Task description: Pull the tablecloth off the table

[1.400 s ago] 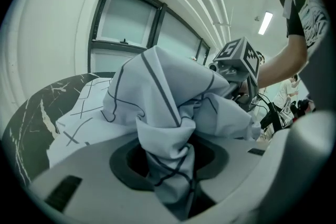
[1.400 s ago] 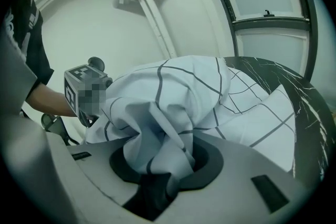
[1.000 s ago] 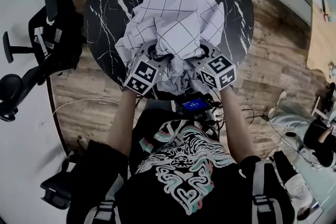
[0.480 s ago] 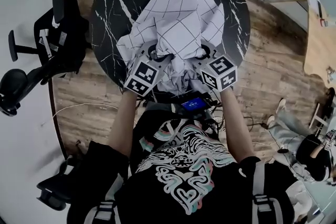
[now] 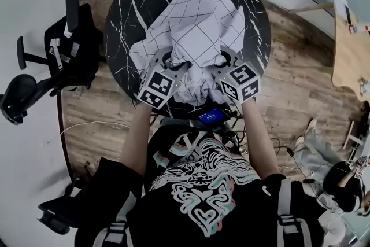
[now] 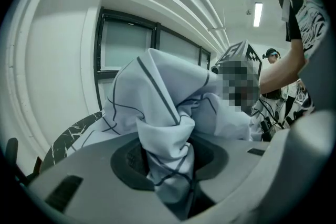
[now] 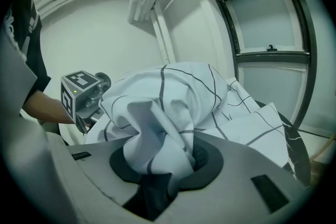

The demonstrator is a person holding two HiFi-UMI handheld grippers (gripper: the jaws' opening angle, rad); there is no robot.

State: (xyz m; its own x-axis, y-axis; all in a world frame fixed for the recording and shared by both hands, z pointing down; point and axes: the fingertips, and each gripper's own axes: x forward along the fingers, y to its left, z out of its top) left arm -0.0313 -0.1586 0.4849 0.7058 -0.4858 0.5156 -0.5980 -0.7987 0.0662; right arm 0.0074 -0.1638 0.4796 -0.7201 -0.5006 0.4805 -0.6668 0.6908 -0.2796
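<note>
A white tablecloth (image 5: 199,26) with a thin dark grid lies crumpled on the round black marble table (image 5: 130,14), bunched toward its near edge. My left gripper (image 5: 173,63) is shut on a gathered fold of the tablecloth (image 6: 168,134) at the near left. My right gripper (image 5: 217,62) is shut on another fold of the tablecloth (image 7: 157,134) close beside it. Both bunches are lifted off the tabletop, and the cloth hangs between and below the grippers. From the right gripper view the left gripper's marker cube (image 7: 79,92) shows at the left.
Black office chairs (image 5: 63,61) stand at the left of the table. Cables trail over the wooden floor (image 5: 98,118) beside me. A wooden desk (image 5: 350,49) is at the far right, with a seated person (image 5: 341,182) lower right.
Both grippers have risen with the cloth still pinched. The cloth has gathered a little more toward the table's near edge, baring more dark marble at the sides.
</note>
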